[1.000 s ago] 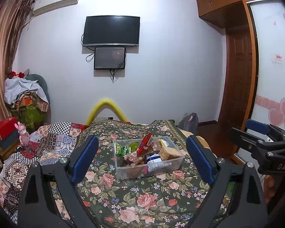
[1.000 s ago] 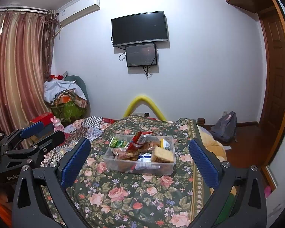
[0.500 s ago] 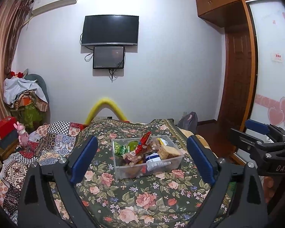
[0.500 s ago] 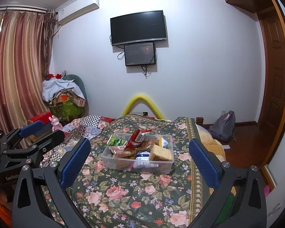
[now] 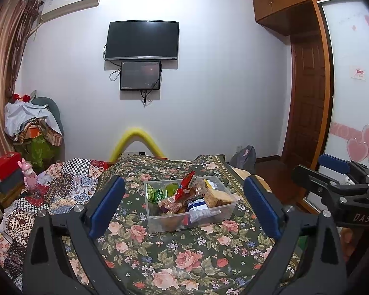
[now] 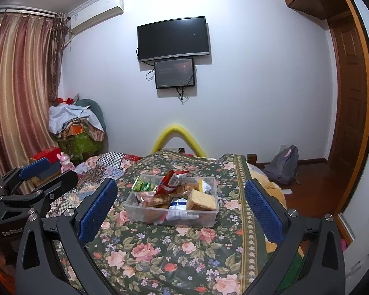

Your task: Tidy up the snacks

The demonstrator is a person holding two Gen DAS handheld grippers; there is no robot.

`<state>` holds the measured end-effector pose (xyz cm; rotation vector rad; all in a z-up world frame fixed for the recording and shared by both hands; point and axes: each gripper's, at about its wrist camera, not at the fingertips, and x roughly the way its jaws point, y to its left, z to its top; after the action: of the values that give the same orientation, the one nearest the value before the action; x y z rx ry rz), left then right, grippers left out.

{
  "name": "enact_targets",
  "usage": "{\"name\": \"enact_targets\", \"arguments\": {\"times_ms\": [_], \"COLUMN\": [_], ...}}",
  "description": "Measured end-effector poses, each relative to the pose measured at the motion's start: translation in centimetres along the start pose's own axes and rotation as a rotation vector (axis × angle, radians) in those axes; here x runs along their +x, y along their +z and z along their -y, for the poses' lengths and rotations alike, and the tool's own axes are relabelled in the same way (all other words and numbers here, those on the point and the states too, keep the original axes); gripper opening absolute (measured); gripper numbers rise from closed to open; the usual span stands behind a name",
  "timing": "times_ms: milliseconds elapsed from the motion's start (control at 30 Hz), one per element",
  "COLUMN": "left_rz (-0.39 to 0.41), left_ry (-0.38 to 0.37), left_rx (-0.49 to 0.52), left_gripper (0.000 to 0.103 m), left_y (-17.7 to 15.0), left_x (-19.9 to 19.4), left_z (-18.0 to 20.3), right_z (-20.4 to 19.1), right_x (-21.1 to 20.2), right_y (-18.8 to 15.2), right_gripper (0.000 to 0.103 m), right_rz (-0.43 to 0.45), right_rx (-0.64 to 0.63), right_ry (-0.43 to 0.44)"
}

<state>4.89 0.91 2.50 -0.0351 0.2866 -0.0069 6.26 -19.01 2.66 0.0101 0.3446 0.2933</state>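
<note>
- The clear box (image 5: 210, 212) of snacks (image 5: 184, 188) sits on the flowered bedspread (image 5: 174, 258), well ahead of both tools.
- The left hand-held gripper (image 5: 183, 205) is opening its jaws wide, nothing between them.
- The right hand-held gripper (image 6: 180, 205) stands wide and holds nothing.
</note>
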Motion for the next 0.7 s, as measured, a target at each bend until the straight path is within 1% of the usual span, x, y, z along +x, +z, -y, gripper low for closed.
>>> {"name": "enact_targets", "arguments": {"times_ms": [233,700], "left_rz": [-0.003,-0.003], "left_ry": [0.0,-0.004], "left_rx": [-0.011,0.003], "left_gripper": [0.099,0.101], "left_y": [-0.17,-0.37], "left_x": [0.22,0.34], "left_z": [-0.03,0.3], "right_z": [-0.13,-0.09], "right_x": [0.01,0.14], "right_y": [-0.02,-0.12], "right_gripper": [0.103,0.103], "right_rz": [0.005,0.011], "right_rx": [-0.008,-0.005], "right_ry": [-0.013,-0.021]}}
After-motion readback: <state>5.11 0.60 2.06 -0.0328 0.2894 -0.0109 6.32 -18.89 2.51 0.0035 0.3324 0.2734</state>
